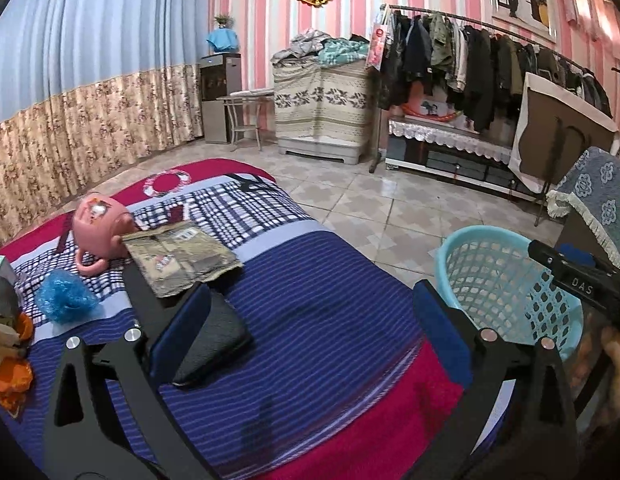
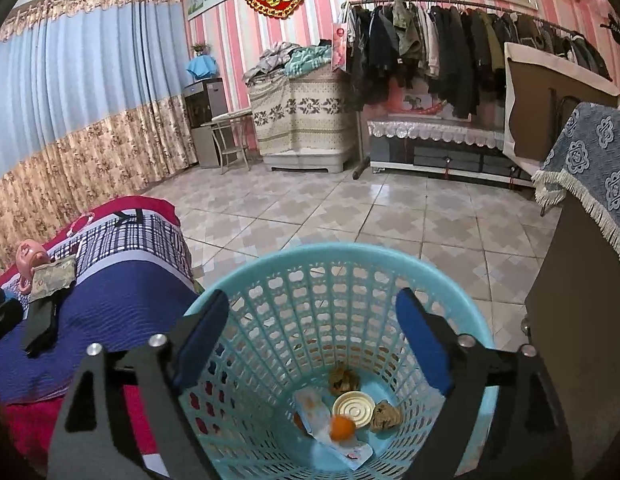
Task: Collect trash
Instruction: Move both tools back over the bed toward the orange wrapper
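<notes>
My right gripper [image 2: 314, 340] is open above the teal mesh basket [image 2: 330, 252], with nothing between its blue pads. On the basket's bottom lie an orange ball [image 2: 342, 426], a white round lid [image 2: 354, 408], a white wrapper [image 2: 314, 408] and crumpled brown scraps [image 2: 386, 416]. My left gripper [image 1: 310, 320] is open and empty over the striped bed cover [image 1: 330, 280]. A black wallet [image 1: 214, 336] lies by its left finger. Beyond it are a flattened brown packet [image 1: 182, 256], a blue crumpled wad [image 1: 66, 296], a pink piggy bank [image 1: 100, 232] and orange wrappers [image 1: 10, 376]. The basket [image 1: 510, 280] stands right of the bed.
A cabinet under a blue fringed cloth [image 2: 590, 184] stands close on the basket's right. Tiled floor [image 2: 350, 208] stretches to a clothes rack [image 2: 450, 48], a covered chest [image 2: 302, 120] and a low TV stand. Curtains [image 1: 70, 100] hang behind the bed.
</notes>
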